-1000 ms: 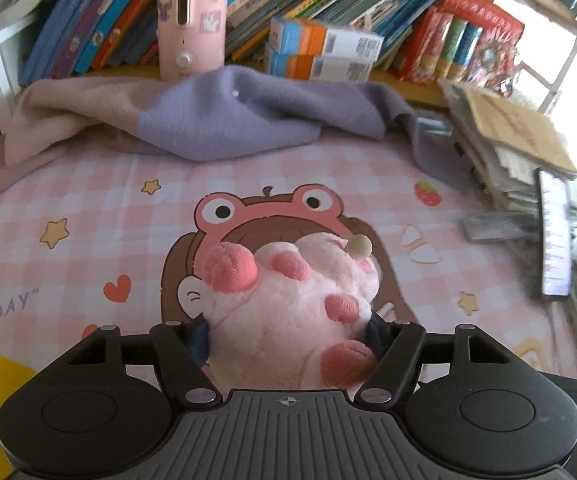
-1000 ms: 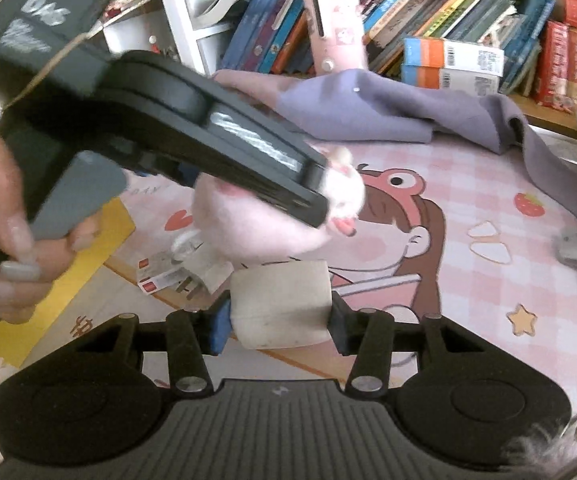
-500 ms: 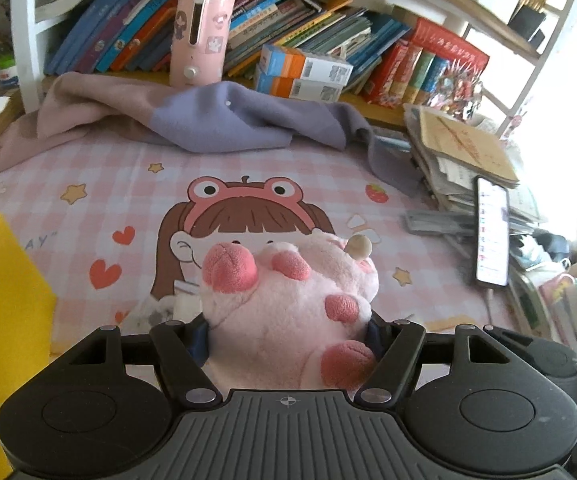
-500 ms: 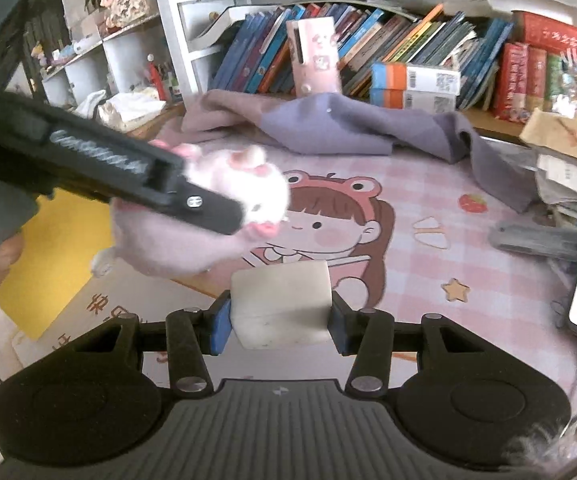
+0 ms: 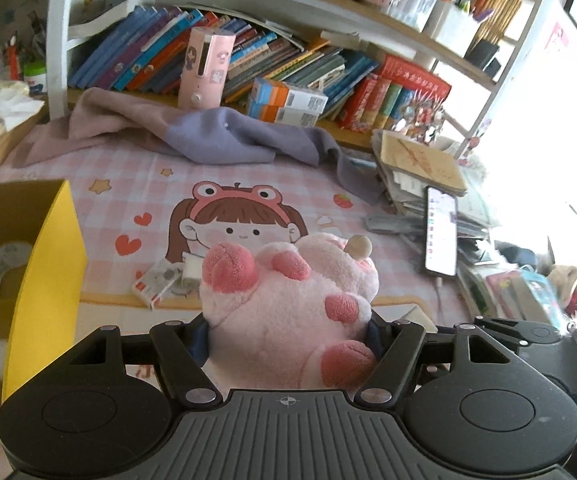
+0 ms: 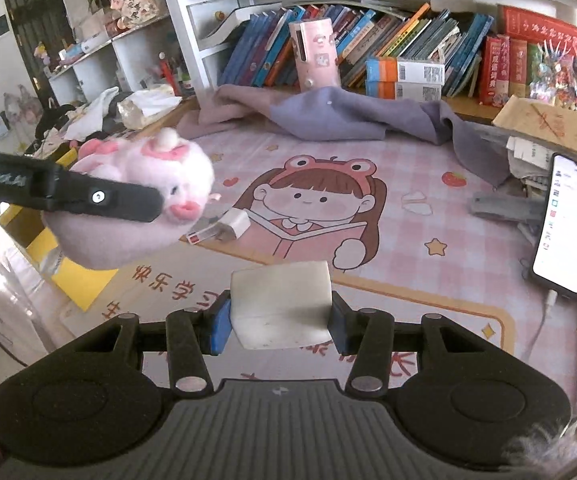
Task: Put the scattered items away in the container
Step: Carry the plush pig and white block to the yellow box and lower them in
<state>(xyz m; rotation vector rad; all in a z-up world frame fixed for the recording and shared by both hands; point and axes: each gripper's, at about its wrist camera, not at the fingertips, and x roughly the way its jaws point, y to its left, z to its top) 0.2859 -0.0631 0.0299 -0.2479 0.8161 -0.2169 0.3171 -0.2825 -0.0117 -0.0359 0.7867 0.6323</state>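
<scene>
My left gripper (image 5: pixel 288 330) is shut on a pink plush pig (image 5: pixel 288 304), held up above the pink cartoon mat (image 5: pixel 248 184). The right wrist view shows the same plush pig (image 6: pixel 144 196) from the side, clamped in the left gripper's black finger (image 6: pixel 100 198). My right gripper (image 6: pixel 280 320) is shut on a white rectangular block (image 6: pixel 284 304), also lifted off the desk. The yellow cardboard box (image 5: pixel 48 256) stands open at the left with several small things inside. A white charger plug (image 6: pixel 234 224) and a small red-and-white packet (image 5: pixel 156 284) lie on the mat near the box.
A purple-and-pink cloth (image 5: pixel 216 136) is bunched at the back below the bookshelf. A pink dispenser (image 5: pixel 206 68) and orange-blue boxes (image 5: pixel 288 104) stand on the shelf. A lit phone (image 5: pixel 442 232) on a cable leans by a paper pile (image 5: pixel 420 164) at the right.
Both grippers have risen and pulled back from the mat with their loads. The left one with the plush pig has swung to the left, bringing the yellow box into its view.
</scene>
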